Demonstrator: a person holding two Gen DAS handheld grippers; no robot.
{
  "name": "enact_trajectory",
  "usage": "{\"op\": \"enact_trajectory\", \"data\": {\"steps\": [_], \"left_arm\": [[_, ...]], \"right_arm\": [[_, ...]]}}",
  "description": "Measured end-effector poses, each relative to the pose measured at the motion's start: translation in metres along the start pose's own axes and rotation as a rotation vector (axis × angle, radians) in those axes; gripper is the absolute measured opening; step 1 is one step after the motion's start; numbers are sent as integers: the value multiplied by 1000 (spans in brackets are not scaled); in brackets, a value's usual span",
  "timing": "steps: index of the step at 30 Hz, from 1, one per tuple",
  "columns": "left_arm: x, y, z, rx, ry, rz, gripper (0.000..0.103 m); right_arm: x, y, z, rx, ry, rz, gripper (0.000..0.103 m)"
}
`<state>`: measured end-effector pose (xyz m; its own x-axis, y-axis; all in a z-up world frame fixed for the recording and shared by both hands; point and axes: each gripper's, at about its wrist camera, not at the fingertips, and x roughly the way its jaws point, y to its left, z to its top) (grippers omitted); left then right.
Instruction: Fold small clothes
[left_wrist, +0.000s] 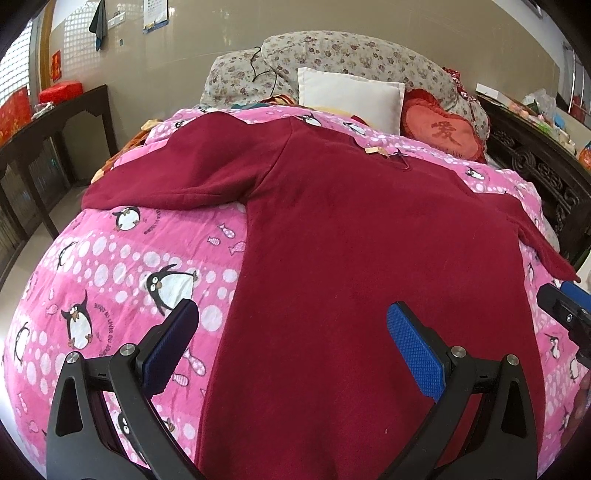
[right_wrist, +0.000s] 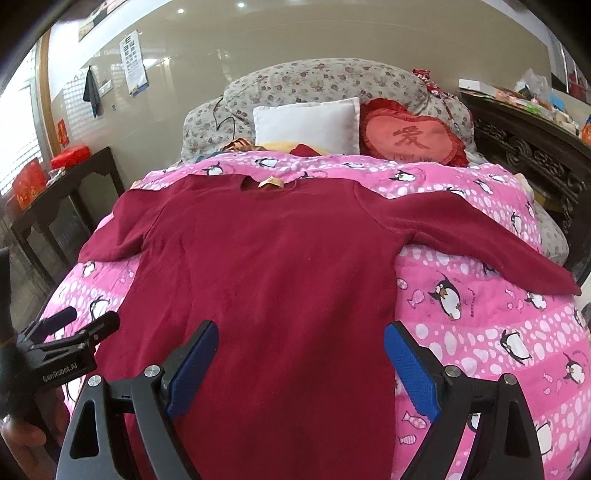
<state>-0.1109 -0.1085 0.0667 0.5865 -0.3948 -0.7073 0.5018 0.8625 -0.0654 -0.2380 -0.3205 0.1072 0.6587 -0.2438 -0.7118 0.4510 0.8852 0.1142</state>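
Observation:
A dark red long-sleeved sweater (left_wrist: 351, 258) lies flat on the pink penguin quilt (left_wrist: 110, 258), neck away from me, both sleeves spread out sideways. It also shows in the right wrist view (right_wrist: 266, 266). My left gripper (left_wrist: 291, 332) is open and empty, hovering over the sweater's lower left edge. My right gripper (right_wrist: 301, 350) is open and empty, hovering over the sweater's lower right part. The right gripper shows at the right edge of the left wrist view (left_wrist: 569, 306); the left gripper shows at the left edge of the right wrist view (right_wrist: 66, 332).
A white pillow (right_wrist: 308, 125), a red heart cushion (right_wrist: 410, 134) and a floral bolster (right_wrist: 314, 83) lie at the bed's head. A dark side table (right_wrist: 62, 195) with red boxes stands left. A carved dark cabinet (right_wrist: 532, 151) with clutter stands right.

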Motion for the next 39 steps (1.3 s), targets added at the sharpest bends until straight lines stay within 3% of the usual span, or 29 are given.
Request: {"op": "enact_trajectory", "data": {"steps": [39], "left_arm": [[35, 6, 29, -28, 20, 2, 102]], "right_arm": [[52, 22, 28, 31, 43, -1, 90]]}}
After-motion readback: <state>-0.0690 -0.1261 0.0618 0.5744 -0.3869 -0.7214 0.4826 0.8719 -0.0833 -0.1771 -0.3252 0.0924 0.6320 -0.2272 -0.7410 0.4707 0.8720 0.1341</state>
